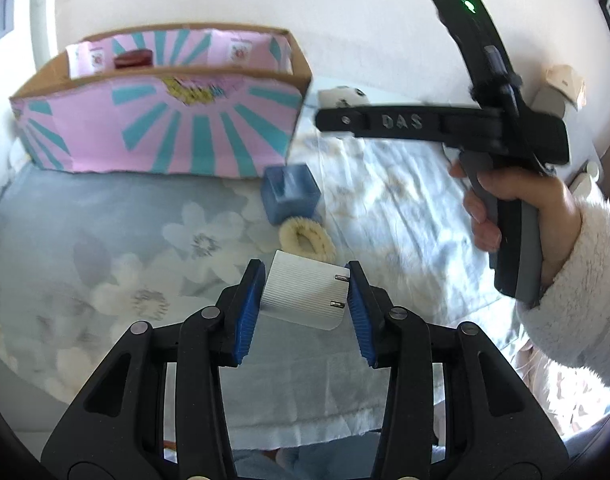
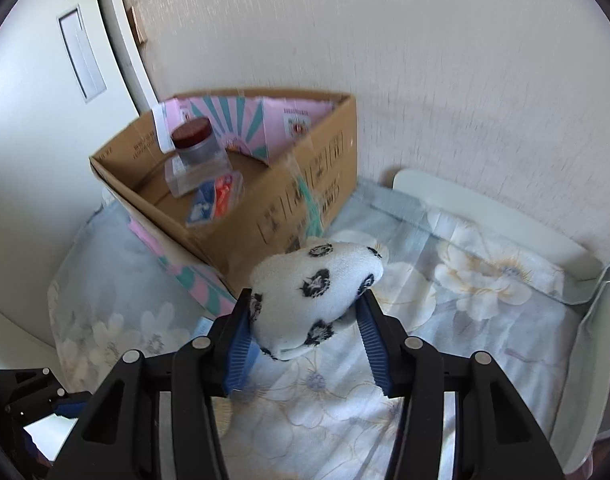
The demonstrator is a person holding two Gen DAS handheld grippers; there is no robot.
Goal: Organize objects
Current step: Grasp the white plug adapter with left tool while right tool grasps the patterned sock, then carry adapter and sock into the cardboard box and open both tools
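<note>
Left wrist: floral bedsheet [image 1: 105, 248], left tool [image 1: 305, 308] seemingly clasping white plug [image 1: 301, 294]; right tool [image 2: 305, 332] pinching spotted sock [image 2: 317, 292].

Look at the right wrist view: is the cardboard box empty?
No: the cardboard box already holds a jar with a dark red lid and a flat red and blue packet.
</note>
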